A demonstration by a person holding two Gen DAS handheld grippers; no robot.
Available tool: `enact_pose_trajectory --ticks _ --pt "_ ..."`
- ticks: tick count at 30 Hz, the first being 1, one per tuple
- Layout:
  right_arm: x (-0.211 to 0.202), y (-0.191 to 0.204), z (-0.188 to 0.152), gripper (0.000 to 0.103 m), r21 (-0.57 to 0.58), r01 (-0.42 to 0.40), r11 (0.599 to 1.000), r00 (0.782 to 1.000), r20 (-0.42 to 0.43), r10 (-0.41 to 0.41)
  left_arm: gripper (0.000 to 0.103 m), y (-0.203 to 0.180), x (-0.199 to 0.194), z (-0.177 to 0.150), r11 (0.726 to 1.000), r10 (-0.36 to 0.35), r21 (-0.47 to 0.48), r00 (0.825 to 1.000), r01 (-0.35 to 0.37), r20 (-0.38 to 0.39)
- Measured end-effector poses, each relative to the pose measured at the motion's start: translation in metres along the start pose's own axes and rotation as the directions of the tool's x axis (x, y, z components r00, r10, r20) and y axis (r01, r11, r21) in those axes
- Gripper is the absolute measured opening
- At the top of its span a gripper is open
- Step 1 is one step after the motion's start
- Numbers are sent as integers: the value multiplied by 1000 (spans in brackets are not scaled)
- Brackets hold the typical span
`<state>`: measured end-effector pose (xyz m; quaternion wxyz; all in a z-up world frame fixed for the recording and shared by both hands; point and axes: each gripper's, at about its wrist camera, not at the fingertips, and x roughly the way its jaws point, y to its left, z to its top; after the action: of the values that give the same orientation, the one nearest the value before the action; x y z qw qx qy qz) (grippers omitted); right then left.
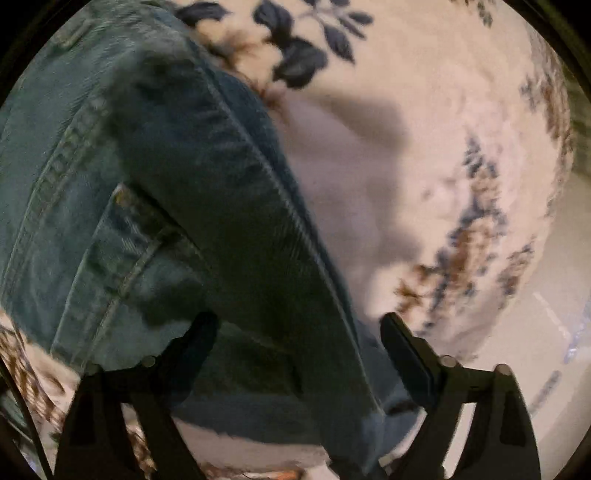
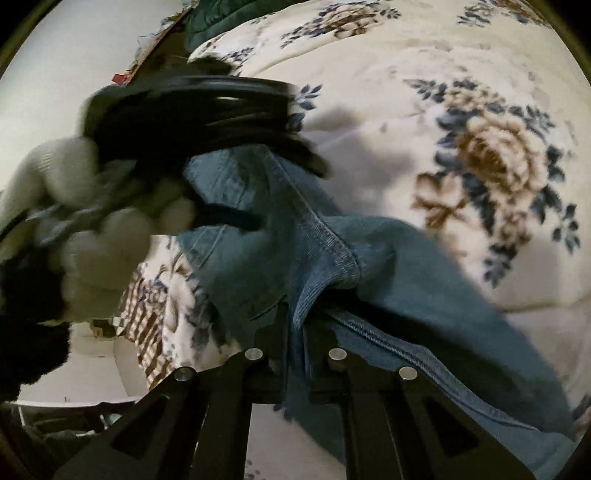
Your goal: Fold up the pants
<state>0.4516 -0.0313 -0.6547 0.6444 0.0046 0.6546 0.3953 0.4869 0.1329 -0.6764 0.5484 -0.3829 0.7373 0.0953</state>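
Observation:
The pants are blue denim jeans (image 1: pixel 155 192), lying on a cream floral blanket. In the left wrist view my left gripper (image 1: pixel 299 328) is open, its two black fingers spread wide with a raised fold of the jeans between them, not pinched. In the right wrist view my right gripper (image 2: pixel 299 325) is shut on a bunched seam of the jeans (image 2: pixel 332 258), which drape away to the right and down. The left gripper's black body (image 2: pixel 192 110) and the white-gloved hand (image 2: pixel 85 206) holding it show at the upper left of that view, right at the jeans.
The cream blanket with blue and brown flowers (image 2: pixel 491 158) covers the bed. Its edge and a pale floor (image 1: pixel 554 295) show at the right of the left wrist view. A dark green cloth (image 2: pixel 218 18) lies at the far edge of the bed.

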Motion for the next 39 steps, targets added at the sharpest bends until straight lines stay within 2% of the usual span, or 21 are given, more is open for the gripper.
enact_pose_trajectory --ticks 1,4,8,9,10,12,14,17,19,21,22,23,24,27,30,32,35,37,39 --pt "2 0 -3 7 5 -14 1000 1000 -2 14 46 -1 3 -1 999 32 18 999 -32 19" --pt "9 -8 -7 7 61 -63 996 998 3 63 29 -8 1 -8 996 45 75 997 -49 63" --pt "11 -47 -5 10 229 -215 949 973 -39 230 26 -5 -8 -17 996 5 85 996 -13 85" --pt "11 -55 -3 21 258 -237 937 967 -27 252 26 -3 -10 -17 997 -11 77 997 5 82" --pt "10 -63 -1 37 287 -254 924 963 -14 269 26 -1 -12 -18 997 -23 71 997 17 80" --pt "9 -79 3 49 355 -300 885 950 30 310 26 2 -15 -19 997 -51 58 996 46 75" --pt "13 -87 8 52 391 -340 855 935 40 353 26 4 -15 -19 996 -66 56 995 62 75" --pt "30 -95 17 58 433 -383 816 908 12 420 25 10 -20 -21 995 -91 55 993 87 74" --pt "49 -99 23 62 477 -345 808 910 -41 412 25 14 -22 -21 994 -102 53 992 98 74" --pt "63 -102 29 71 498 -342 797 895 -85 437 25 19 -25 -21 993 -111 58 991 107 73" --pt "70 -105 30 77 514 -351 783 886 -87 455 23 20 -25 -20 992 -113 59 991 109 74" --pt "80 -109 30 79 540 -368 757 869 -89 486 19 20 -25 -19 991 -125 61 989 120 76" --pt "84 -112 31 81 556 -369 744 866 -84 492 17 18 -27 -18 990 -127 69 988 122 83" --pt "85 -119 31 79 592 -397 702 852 -47 521 17 16 -30 -14 988 -135 83 987 128 89" --pt "58 -123 24 62 579 -494 648 817 54 574 17 14 -26 -11 988 -140 83 987 133 81" --pt "40 -126 17 61 556 -547 625 792 104 601 17 16 -25 -11 987 -144 81 986 138 79" --pt "37 -117 12 61 518 -529 673 795 24 606 17 18 -23 -14 988 -143 75 987 138 78" --pt "47 -114 10 61 529 -477 702 817 -28 576 17 19 -22 -15 988 -140 74 987 134 79" --pt "61 -110 14 62 536 -445 718 830 -55 555 17 18 -20 -16 988 -142 67 987 137 78"
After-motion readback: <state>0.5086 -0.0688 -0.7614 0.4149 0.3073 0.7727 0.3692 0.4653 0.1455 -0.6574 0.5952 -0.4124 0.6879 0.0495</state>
